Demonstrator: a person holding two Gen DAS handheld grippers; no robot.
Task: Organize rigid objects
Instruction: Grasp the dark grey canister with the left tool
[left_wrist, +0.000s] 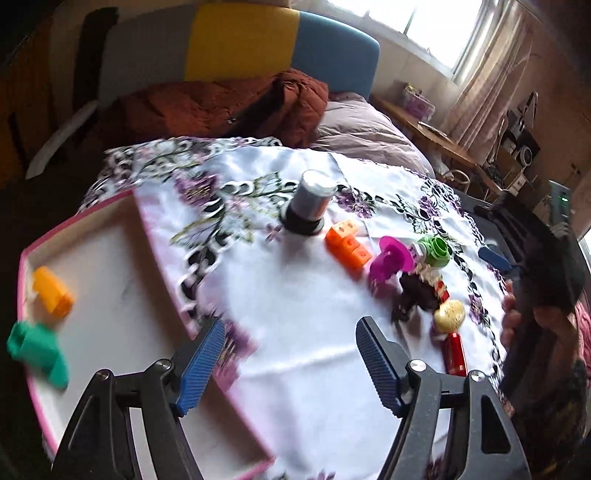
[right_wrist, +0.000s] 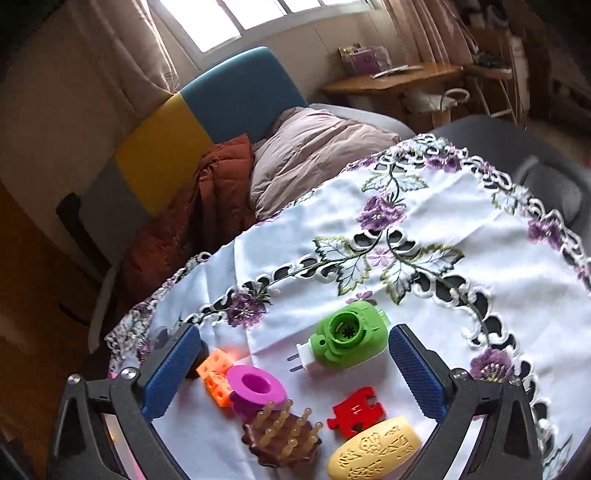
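1. Two pieces, orange block (left_wrist: 53, 291) and green piece (left_wrist: 37, 349), already lie in the tray (left_wrist: 155, 236).
2. Several remain on the worktop (left_wrist: 295, 314) right of the tray: cubes (left_wrist: 347, 240), purple ring (right_wrist: 256, 387), plug (right_wrist: 351, 334), puzzle piece (right_wrist: 356, 408) (among others).
3. Left hand-held gripper (left_wrist: 291, 363) and right hand-held gripper (right_wrist: 295, 373): jaws spread, holding nothing.

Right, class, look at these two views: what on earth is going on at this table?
A person is sorting small objects from a flowered tablecloth into a pink-edged tray. An orange block and a green piece already lie in the tray. Both grippers are open and empty: the left gripper hangs near the tray's edge, the right gripper over the rest, including a green plug, a purple ring and a red puzzle piece.
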